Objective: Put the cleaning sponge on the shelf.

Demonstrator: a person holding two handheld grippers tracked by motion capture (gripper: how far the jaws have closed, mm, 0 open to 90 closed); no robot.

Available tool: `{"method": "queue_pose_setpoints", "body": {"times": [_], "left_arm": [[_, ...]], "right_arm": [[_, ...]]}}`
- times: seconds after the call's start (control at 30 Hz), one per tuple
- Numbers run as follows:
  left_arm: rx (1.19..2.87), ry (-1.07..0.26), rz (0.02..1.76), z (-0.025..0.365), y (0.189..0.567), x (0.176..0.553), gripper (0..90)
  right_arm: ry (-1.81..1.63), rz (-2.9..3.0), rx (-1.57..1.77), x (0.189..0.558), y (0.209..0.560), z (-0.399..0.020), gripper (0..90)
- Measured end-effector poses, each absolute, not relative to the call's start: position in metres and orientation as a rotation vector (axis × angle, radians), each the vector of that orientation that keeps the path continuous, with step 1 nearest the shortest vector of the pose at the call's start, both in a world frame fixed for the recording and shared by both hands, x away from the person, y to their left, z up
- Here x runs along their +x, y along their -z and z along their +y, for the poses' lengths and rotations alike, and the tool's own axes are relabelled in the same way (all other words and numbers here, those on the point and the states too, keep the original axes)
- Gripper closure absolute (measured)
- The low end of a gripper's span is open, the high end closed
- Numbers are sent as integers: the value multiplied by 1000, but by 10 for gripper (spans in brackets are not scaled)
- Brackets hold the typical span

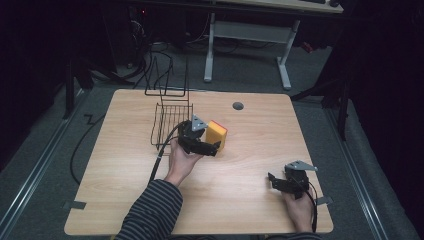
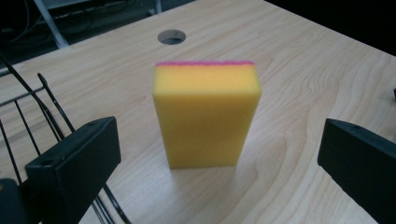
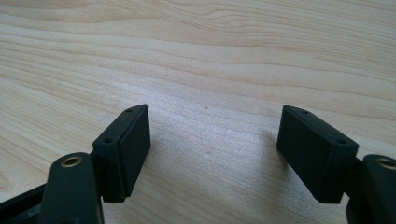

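A yellow sponge with a pink back layer stands on end on the wooden table, just right of a black wire rack. My left gripper sits right in front of it, open. In the left gripper view the sponge stands a little beyond the wide-apart jaws of my left gripper, untouched by either. My right gripper rests near the table's front right, open. Bare wood lies between its jaws in the right gripper view.
The wire rack lies close on the left of the left gripper, its bars running under the left jaw. A round cable hole is behind the sponge. A desk frame and cables stand on the floor beyond the table.
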State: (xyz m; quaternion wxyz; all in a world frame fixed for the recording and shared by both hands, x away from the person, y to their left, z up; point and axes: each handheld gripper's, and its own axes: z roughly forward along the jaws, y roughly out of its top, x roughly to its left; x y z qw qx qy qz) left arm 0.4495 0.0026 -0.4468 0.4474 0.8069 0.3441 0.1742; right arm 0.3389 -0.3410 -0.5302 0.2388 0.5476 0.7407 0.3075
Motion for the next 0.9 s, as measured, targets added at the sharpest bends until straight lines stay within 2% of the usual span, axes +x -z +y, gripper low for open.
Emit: {"method": "queue_pose_setpoints", "body": {"times": [0.73,0.9], "left_arm": [[2023,-392,928,-19,474,478,2],[2047,-421,920,-24,480,480,3]], "right_arm": [[-842,2029,1499,339,530,-341,262],[-842,2029,1499,339,530,-341,262]]}}
